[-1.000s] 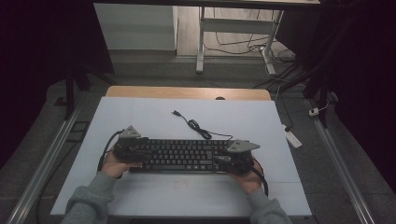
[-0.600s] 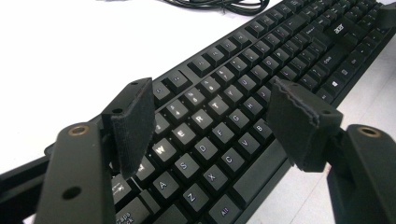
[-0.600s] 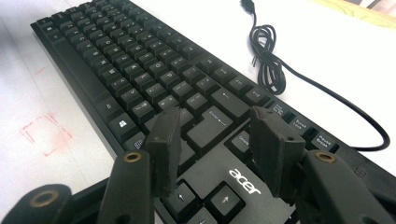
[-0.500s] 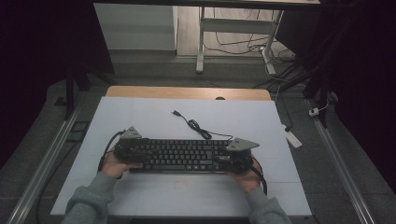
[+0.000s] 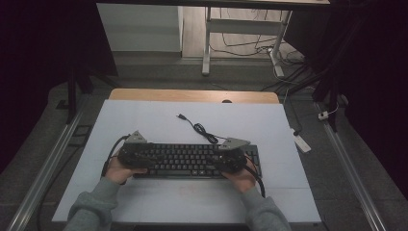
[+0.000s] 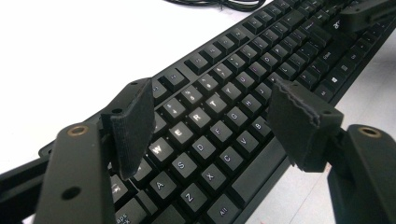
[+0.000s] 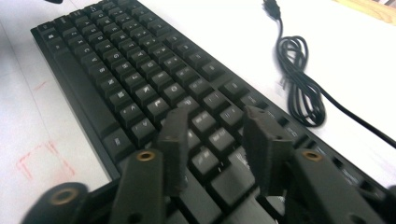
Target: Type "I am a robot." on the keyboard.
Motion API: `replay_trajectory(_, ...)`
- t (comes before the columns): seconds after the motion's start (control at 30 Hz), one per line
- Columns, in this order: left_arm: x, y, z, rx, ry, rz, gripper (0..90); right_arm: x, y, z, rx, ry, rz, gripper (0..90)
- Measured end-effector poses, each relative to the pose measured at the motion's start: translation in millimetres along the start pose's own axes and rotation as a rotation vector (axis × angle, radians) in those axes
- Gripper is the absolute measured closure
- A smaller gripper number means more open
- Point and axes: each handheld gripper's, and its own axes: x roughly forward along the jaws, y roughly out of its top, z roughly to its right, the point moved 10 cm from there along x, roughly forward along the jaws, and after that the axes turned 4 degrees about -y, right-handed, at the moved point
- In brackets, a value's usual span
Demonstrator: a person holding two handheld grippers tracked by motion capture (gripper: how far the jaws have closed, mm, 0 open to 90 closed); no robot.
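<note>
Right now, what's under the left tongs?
The keyboard: its W, E, R, A, S, D keys show between the open left tongs. The pads hide a few keys.

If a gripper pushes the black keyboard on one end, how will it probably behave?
The long black plastic keyboard lies flat on the white table, so it probably slides stiffly and cannot tip. Pushed at one end, it may pivot rather than travel straight. Its thin black coiled cable looks floppy and would likely just drag behind.

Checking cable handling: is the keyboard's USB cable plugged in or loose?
Loose. The cable lies partly coiled on the white table behind the keyboard; its plug rests free.
</note>
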Motion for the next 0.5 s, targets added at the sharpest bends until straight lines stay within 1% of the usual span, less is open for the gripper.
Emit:
replay_trajectory(0.13, 0.6, -0.6, 0.0, -0.002, -0.001, -0.002, 32.2, 9.6, 6.4, -6.0, 0.008, 0.036, -0.003, 76.4)
replay_trajectory(0.23, 0.6, -1.2, -0.2, 0.003, -0.002, -0.006, 32.2, 16.6, 8.4, -10.7, 0.004, 0.058, -0.026, 87.4)
replay_trajectory(0.27, 0.7, -1.3, -0.3, 0.004, -0.002, -0.007, 32.2, 19.1, 9.5, -12.4, 0.003, 0.066, -0.027, 89.2)
replay_trajectory(0.37, 1.2, -0.9, 0.4, 0.006, -0.002, -0.006, 32.3, 24.9, 11.7, -17.3, -0.010, 0.075, -0.038, 89.5)
replay_trajectory(0.5, 1.7, -0.9, 0.5, 0.008, -0.003, -0.008, 32.2, 32.8, 14.0, -21.3, -0.012, 0.079, -0.043, 89.5)
